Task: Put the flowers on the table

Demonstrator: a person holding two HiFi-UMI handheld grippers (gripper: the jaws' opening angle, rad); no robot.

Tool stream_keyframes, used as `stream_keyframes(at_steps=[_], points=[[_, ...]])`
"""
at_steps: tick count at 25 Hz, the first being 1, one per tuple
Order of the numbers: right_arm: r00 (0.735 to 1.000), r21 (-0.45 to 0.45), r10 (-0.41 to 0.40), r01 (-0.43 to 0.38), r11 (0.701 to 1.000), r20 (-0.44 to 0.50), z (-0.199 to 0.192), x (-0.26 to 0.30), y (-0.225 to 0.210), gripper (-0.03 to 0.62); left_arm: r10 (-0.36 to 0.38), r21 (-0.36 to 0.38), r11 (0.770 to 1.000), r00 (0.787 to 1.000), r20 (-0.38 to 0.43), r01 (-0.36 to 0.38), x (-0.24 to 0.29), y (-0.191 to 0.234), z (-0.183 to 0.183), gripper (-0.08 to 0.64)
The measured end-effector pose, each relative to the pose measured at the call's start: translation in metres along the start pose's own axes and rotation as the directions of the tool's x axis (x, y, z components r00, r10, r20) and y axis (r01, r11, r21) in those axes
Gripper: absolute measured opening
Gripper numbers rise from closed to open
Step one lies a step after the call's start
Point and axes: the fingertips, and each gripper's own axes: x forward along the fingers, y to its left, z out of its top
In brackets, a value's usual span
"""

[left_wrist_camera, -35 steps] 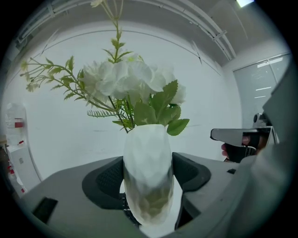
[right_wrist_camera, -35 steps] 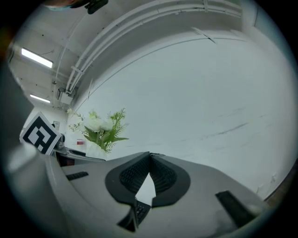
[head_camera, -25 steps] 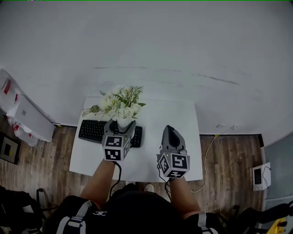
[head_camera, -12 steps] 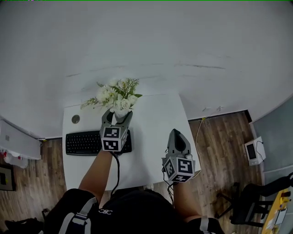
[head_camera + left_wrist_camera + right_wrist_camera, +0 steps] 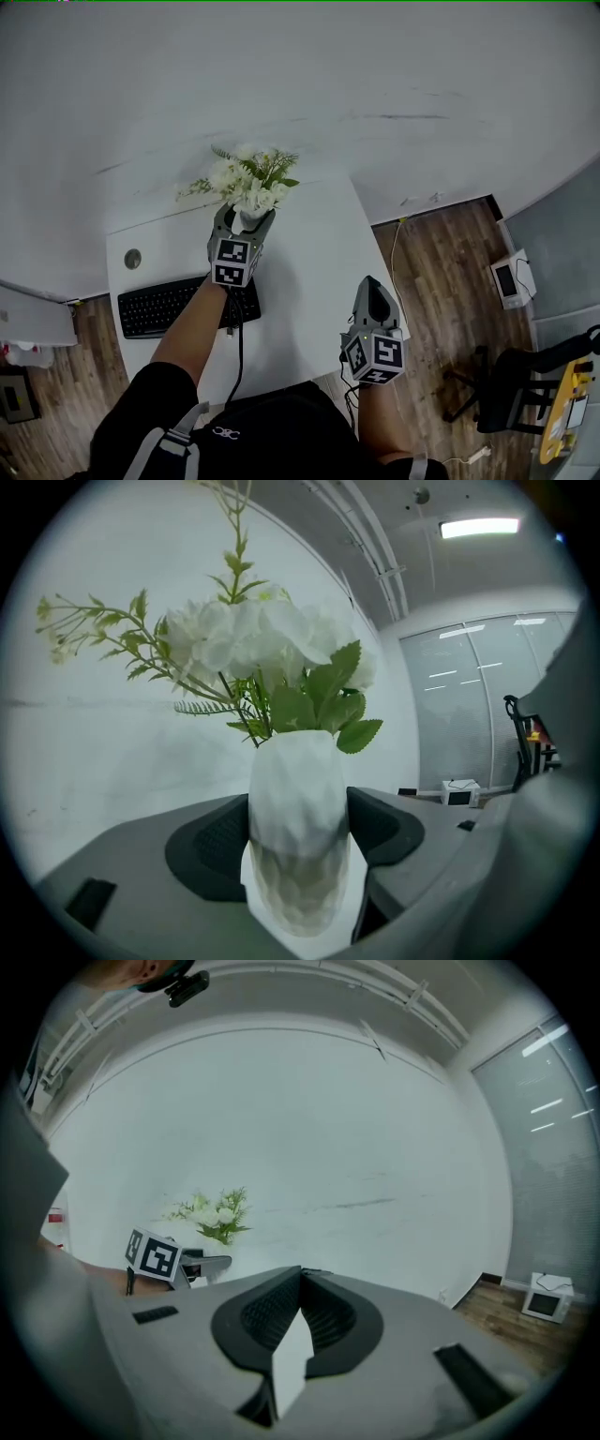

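- One faceted white vase (image 5: 298, 799) of white flowers (image 5: 248, 178), at the tabletop's (image 5: 309, 253) far edge.
- Two grippers: left gripper (image 5: 246, 217) pinches the vase; right gripper (image 5: 375, 292) pressed together.
- One keyboard (image 5: 178, 305).

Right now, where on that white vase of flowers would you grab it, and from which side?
Grip the vase by its faceted body, from the side, below the flowers: it is upright and slim enough for the jaws, while blooms spread wide on top. The left gripper holds it so.

You see white flowers (image 5: 246, 178) with green leaves (image 5: 352, 710) in a white faceted vase (image 5: 298, 827), a black keyboard (image 5: 173, 305) on a white table (image 5: 309, 272), and a brown wood-plank floor (image 5: 441, 272).
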Motion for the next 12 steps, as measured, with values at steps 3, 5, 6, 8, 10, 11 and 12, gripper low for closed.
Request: stream_keyframes(at_steps=[3,5,6,8,10,11,12], points=[[0.999,-0.005,-0.029,0.029,1.0,-0.016,-0.008,0.004,-0.004,0.003,-0.031,0.021,0.999,0.999,0.009,0.031,0.025,0.005,-0.012,0.334],[0.999,-0.015,-0.044,0.044,0.999,-0.028,-0.012,0.005,-0.006,0.003,-0.048,0.028,0.998,0.999,0.021,0.048,0.04,0.008,-0.017,0.334],[0.998,-0.021,-0.052,0.051,0.998,-0.036,-0.014,0.006,-0.01,0.003,-0.06,0.028,0.998,0.998,0.028,0.059,0.048,0.007,-0.019,0.334],[0.996,-0.033,-0.068,0.066,0.997,-0.056,-0.018,0.007,-0.022,0.003,-0.087,0.026,0.996,0.996,0.037,0.086,0.068,0.001,-0.021,0.334],[0.993,-0.041,-0.085,0.082,0.996,-0.077,-0.023,0.011,-0.036,0.003,-0.11,0.028,0.994,0.993,0.041,0.109,0.088,-0.006,-0.025,0.334],[0.992,-0.044,-0.094,0.09,0.995,-0.085,-0.026,0.012,-0.041,0.003,-0.12,0.029,0.992,0.992,0.042,0.119,0.095,-0.007,-0.029,0.334],[0.991,-0.048,-0.102,0.098,0.994,-0.092,-0.03,0.013,-0.042,0.003,-0.13,0.03,0.991,0.991,0.043,0.129,0.1,-0.007,-0.033,0.334]])
